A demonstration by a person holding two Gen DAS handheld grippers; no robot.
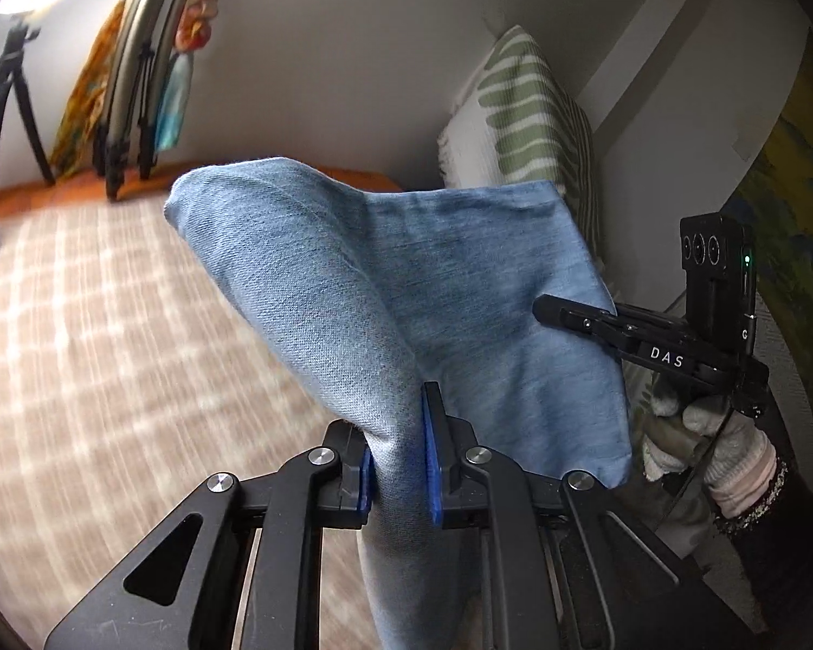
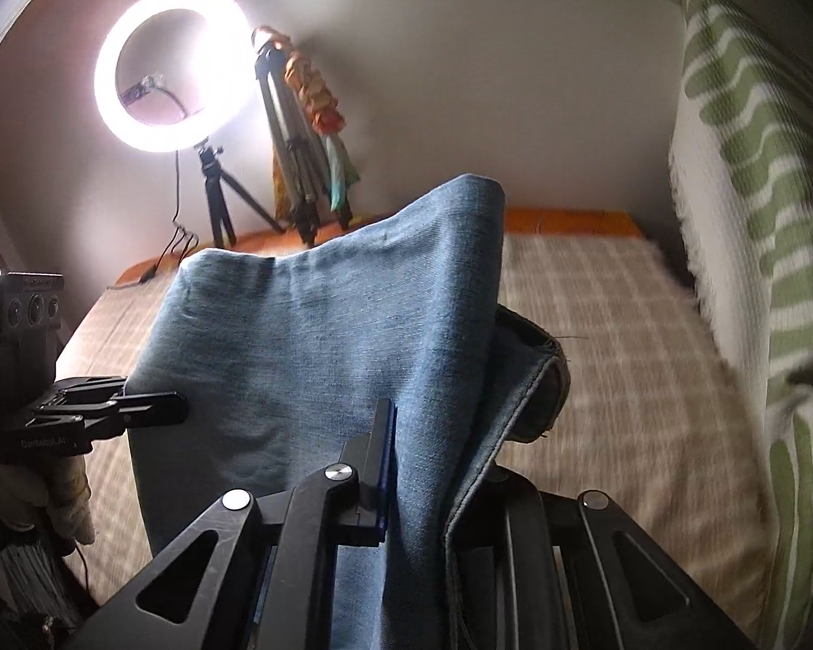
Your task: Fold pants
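Light blue denim pants (image 1: 406,281) hang lifted above the bed, held between both grippers. In the left wrist view my left gripper (image 1: 398,466) is shut on a bunched fold of the denim, blue pads pressing both sides. My right gripper (image 1: 542,307) pinches the cloth's right edge, a gloved hand (image 1: 721,433) behind it. In the right wrist view the pants (image 2: 325,336) drape over my right gripper (image 2: 423,466). Its left pad presses the fabric and its right finger is hidden under the cloth. My left gripper (image 2: 181,406) grips the left edge. A stitched hem (image 2: 542,379) hangs right.
A beige checked bed cover (image 2: 596,325) lies below, with an orange edge (image 2: 569,219) at the far side. A lit ring light (image 2: 173,67) on a small tripod and folded tripods (image 2: 298,162) stand by the wall. A green-striped pillow (image 2: 759,216) leans at the right.
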